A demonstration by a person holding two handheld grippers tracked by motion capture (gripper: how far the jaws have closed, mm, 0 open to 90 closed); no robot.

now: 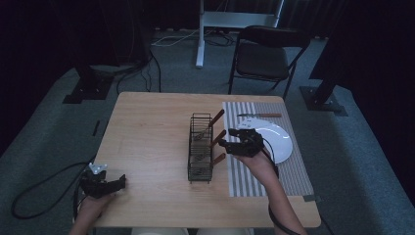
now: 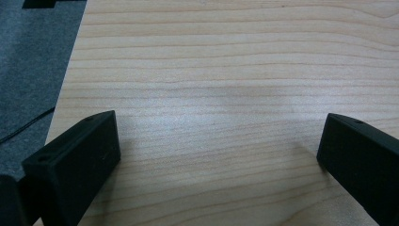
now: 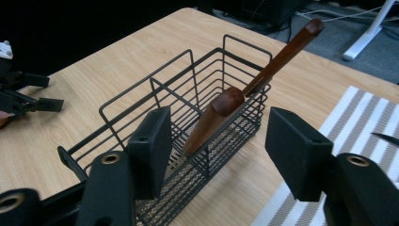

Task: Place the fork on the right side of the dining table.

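Just beside the black wire basket (image 1: 200, 148), the right tool (image 1: 234, 146) hung spread wide, aimed at a wooden handle (image 3: 212, 117) leaning inside it, likely ready to grab. What sat on the handle's low end was hidden. Far from the basket, the left tool (image 1: 113, 183) rested spread over bare tabletop (image 1: 147, 127).

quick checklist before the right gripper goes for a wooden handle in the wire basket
1. Right gripper open: ok, jaws stand wide apart with nothing between them.
2. Aimed at a wooden handle: ok, the nearest handle sits between the jaws in the right gripper view.
3. Handles reachable: ok, they lean out over the wire basket rim towards the striped mat.
4. Which utensil each handle belongs to: cannot tell, the heads are hidden by the mesh.
5. Left gripper out of the way: ok, open over bare table near the front left corner.
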